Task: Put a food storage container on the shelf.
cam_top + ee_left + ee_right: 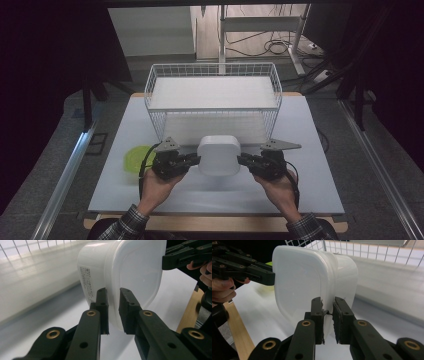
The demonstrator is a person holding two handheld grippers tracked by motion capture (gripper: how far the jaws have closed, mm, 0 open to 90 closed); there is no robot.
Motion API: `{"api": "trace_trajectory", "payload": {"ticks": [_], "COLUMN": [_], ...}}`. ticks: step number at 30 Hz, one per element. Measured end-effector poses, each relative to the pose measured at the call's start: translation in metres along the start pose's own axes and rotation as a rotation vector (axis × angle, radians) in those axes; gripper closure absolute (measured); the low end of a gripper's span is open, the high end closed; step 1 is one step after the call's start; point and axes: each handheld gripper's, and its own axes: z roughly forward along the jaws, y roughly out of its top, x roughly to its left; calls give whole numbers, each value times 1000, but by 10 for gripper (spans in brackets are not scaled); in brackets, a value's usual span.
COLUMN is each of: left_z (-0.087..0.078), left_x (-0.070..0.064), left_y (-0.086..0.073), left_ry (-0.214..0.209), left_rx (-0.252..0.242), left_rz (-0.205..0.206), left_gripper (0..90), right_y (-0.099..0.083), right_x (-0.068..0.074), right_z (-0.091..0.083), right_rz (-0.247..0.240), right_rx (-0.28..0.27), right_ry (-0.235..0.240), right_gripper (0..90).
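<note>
A white plastic container [218,154] with a rounded square lid is held between both grippers, in front of the wire basket [213,72]. My left gripper [196,160] is shut on its left rim, and my right gripper [241,160] is shut on its right rim. In the left gripper view the container [125,270] is pinched at its lid edge between the black jaws of the left gripper [113,311]; a printed label shows on its side. In the right gripper view the right gripper [327,320] clamps the rim of the container [307,280], with the other gripper at the far side.
The white wire basket stands at the back of the white table [300,150], with a white liner inside. A yellow-green lid or dish [135,159] lies on the table left of my left hand. The wooden table edge [215,222] runs along the front.
</note>
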Motion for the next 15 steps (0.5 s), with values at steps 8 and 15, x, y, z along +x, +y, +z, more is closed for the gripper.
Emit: {"api": "trace_trajectory", "payload": {"ticks": [8,15], "left_z": [-14,-28], "left_x": [2,2], "left_y": [22,45], "left_ry": [19,35], "left_rx": [-39,-79], "left_rz": [21,47], "left_gripper": [790,791], "right_y": [25,49], "right_x": [0,3], "right_z": [-3,-9], "right_rz": [-15,-39], "right_rx": [-35,-76], "right_ry": [12,15], "right_gripper": [787,786]}}
